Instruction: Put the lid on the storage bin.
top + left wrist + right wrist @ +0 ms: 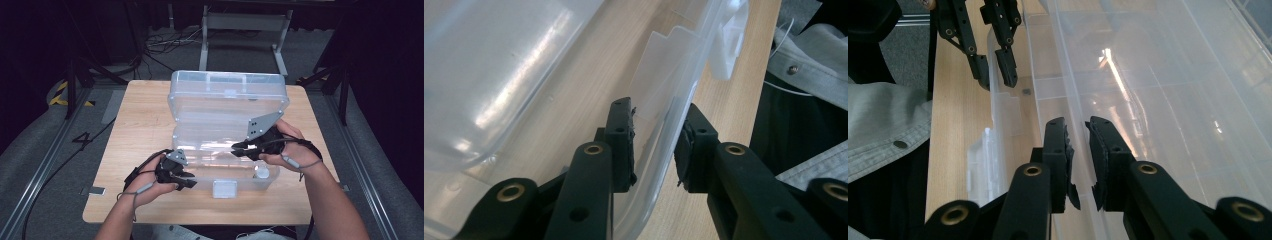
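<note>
1. The clear plastic storage box sits mid-table on the light wooden table, its lid raised at the far side.
2. The left gripper straddles the near wall, jaws released and not pressing it, seemingly to steady the box.
3. The right gripper hangs inside, jaws parted and empty.
4. The box's long axis runs left to right, opening upward.
</note>
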### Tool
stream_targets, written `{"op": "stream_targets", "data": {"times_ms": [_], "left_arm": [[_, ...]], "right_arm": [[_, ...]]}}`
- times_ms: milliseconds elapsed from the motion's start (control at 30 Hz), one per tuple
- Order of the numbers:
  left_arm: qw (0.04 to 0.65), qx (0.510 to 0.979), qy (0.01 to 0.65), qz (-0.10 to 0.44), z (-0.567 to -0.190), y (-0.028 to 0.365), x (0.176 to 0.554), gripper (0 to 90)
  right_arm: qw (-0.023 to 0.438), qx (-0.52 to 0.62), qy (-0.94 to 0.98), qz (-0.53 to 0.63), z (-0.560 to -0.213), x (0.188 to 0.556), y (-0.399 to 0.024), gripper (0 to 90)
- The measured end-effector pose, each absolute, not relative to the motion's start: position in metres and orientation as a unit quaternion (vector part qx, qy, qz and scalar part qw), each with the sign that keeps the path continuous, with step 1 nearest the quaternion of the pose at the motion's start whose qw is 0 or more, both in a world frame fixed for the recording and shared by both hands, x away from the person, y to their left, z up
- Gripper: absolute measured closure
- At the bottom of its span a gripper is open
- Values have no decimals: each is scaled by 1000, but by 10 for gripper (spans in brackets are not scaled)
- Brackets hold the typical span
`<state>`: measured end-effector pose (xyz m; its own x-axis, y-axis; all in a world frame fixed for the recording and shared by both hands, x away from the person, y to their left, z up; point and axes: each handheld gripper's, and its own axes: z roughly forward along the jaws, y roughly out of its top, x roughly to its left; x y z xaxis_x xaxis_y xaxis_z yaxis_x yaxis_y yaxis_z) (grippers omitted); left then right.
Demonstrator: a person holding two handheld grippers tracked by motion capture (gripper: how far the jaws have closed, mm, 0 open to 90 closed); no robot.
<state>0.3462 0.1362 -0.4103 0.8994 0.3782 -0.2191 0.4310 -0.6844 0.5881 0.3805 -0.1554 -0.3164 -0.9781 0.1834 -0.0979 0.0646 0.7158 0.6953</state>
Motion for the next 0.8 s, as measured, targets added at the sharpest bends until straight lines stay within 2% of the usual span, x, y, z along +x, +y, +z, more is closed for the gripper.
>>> {"op": "stream_targets", "data": {"times_ms": [233,500,800], "left_arm": [[331,917,221,-40,-410,137,346,700],[331,918,213,-38,-409,135,343,599],[360,909,207,-34,-385,143,337,610]], "right_arm": [[79,75,917,383,-318,380,-157,777],[83,81,911,395,-321,381,-162,805],[86,86,908,401,-322,381,-164,819]]}}
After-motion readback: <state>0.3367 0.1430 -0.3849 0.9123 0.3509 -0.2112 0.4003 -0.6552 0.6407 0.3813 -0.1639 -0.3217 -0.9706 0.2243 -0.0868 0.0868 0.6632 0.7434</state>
